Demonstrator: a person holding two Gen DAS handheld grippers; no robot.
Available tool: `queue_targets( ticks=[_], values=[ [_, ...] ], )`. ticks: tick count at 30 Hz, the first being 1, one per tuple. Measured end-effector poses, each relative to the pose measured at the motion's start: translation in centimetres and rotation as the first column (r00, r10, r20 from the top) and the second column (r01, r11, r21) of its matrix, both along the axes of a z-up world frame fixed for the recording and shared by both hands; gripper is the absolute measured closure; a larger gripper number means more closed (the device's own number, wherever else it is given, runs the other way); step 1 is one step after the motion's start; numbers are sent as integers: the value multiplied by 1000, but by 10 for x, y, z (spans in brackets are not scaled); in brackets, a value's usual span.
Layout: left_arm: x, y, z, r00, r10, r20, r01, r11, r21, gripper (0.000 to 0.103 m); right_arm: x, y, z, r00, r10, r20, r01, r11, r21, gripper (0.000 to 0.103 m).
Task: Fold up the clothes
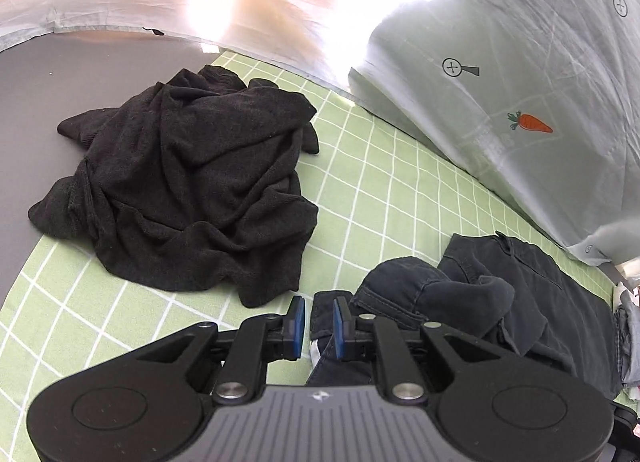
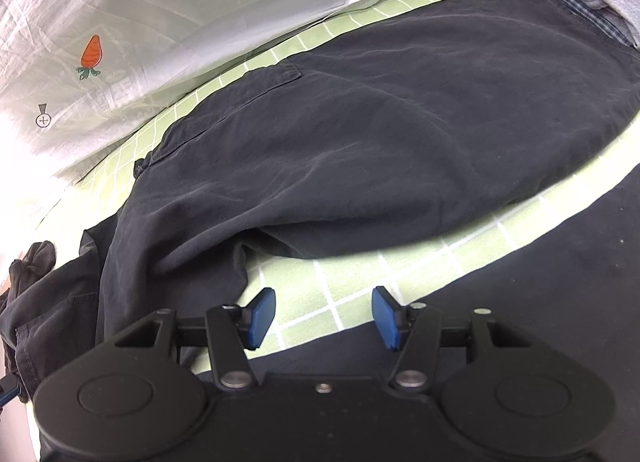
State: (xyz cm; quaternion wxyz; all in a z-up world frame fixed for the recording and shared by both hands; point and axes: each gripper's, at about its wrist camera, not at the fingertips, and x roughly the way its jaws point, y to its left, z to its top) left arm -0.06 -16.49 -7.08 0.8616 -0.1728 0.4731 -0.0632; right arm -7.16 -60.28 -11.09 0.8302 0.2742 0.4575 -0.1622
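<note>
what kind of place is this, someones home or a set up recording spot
Probably a staged recording spot for folding clothes, not an ordinary room. A green grid mat covers the work surface, white sheets printed with cross-in-circle markers hang around it, and a crumpled black garment and dark trousers lie on the mat.

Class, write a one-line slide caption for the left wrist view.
Left gripper over the dark trousers, fabric between its fingers; crumpled black top on the green checked sheet.

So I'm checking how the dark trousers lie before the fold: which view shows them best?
The right wrist view: the dark trousers spread across the green checked sheet, pocket visible. The left wrist view catches only their bunched end beside the left gripper.
</note>
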Motion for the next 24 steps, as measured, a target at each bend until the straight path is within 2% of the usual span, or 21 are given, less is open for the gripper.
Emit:
queue_targets(
  ticks=[3, 9, 13, 16, 18, 19, 21, 23, 24],
  values=[
    [18, -14, -6, 1000, -11, 2, 11, 1000, 0, 80, 2, 2, 0, 1000, 12, -10, -12, 1000, -13, 49],
    [54, -27, -26, 999, 19, -28, -18, 1000, 16, 78, 7, 6, 0, 999, 40, -26, -41, 998, -46, 47],
    [73, -20, -45, 996, 51, -75, -49, 998, 33, 78, 13, 11, 0, 996, 75, -46, -79, 993, -84, 44],
    [72, -4, -49, 991, 114, -71, -113, 993, 21, 79, 18, 15, -1, 993, 104, -63, -110, 988, -112, 40],
    [71, 8, -50, 984, 163, -70, -163, 987, 13, 97, 23, 19, -1, 989, 126, -79, -136, 981, -138, 38],
    [70, 15, -52, 980, 188, -70, -189, 982, 1, 100, 24, 20, -1, 987, 136, -84, -147, 978, -147, 37],
    [66, 35, -55, 968, 238, -73, -242, 969, -44, 100, 26, 23, -2, 984, 153, -92, -166, 973, -162, 35],
    [62, 45, -51, 963, 263, -56, -262, 965, 22, 100, 27, 24, -2, 981, 167, -98, -182, 968, -172, 33],
    [61, 45, -48, 962, 269, -48, -264, 961, 85, 100, 28, 25, -2, 979, 175, -102, -191, 966, -177, 32]
  ],
)
